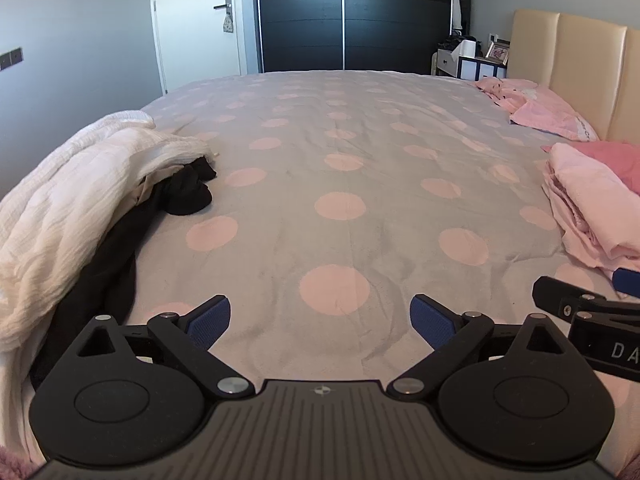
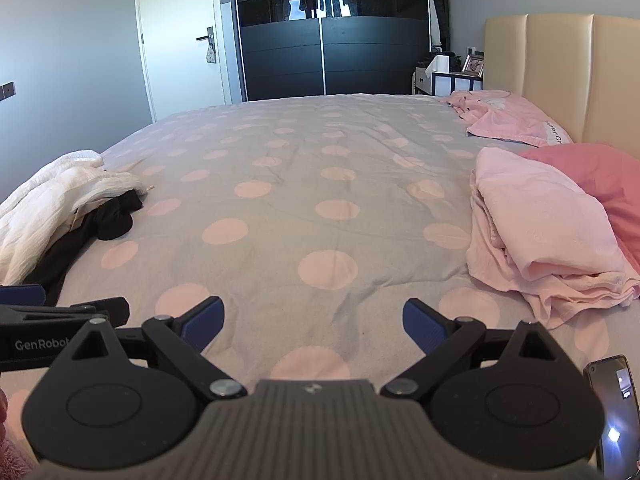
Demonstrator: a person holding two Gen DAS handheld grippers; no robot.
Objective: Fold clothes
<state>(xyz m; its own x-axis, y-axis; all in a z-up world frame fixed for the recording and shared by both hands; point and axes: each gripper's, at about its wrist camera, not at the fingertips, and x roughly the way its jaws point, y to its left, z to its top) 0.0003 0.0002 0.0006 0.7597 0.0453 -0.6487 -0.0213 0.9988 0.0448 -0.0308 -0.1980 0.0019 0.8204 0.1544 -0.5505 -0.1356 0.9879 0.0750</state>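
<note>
Two clothes piles [image 1: 80, 200] [image 2: 540, 232] lie on the dotted bedspread [image 1: 340, 160], uncontained.

bedspread [image 1: 320, 128]: matt cloth | white garment [image 1: 60, 200]: crinkled cloth | wardrobe [image 1: 344, 20]: glossy

A dark sliding wardrobe [image 1: 344, 20] is standing at top centre, a white door [image 1: 196, 24] beside it, a beige headboard [image 1: 576, 76] occupying the right, grey walls [image 1: 72, 40] surrounding.
</note>
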